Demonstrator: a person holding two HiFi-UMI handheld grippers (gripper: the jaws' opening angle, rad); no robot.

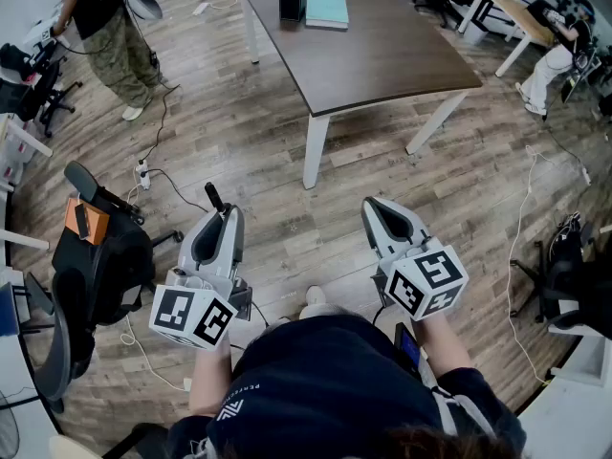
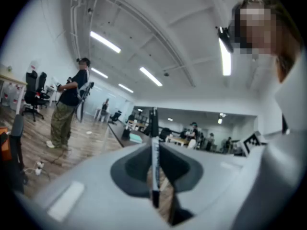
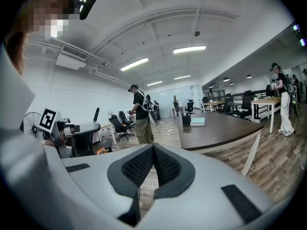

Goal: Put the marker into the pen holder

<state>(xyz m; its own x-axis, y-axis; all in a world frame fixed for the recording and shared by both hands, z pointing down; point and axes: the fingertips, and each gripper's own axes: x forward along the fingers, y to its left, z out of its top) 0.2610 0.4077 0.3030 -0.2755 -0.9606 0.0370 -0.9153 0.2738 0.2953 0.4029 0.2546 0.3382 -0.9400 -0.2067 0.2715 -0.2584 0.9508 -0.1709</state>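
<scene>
In an open office with black chairs (image 1: 100, 251) at left, the left gripper (image 1: 228, 212) is clamped on the marker (image 1: 212, 197) above the wood-plank floor (image 1: 239, 132). The right gripper (image 1: 376, 205) has its jaws pressed together on nothing. Well ahead, the pen holder (image 1: 292, 5) stands beside a teal book (image 1: 327, 10) on the dark table (image 1: 392, 60).
</scene>
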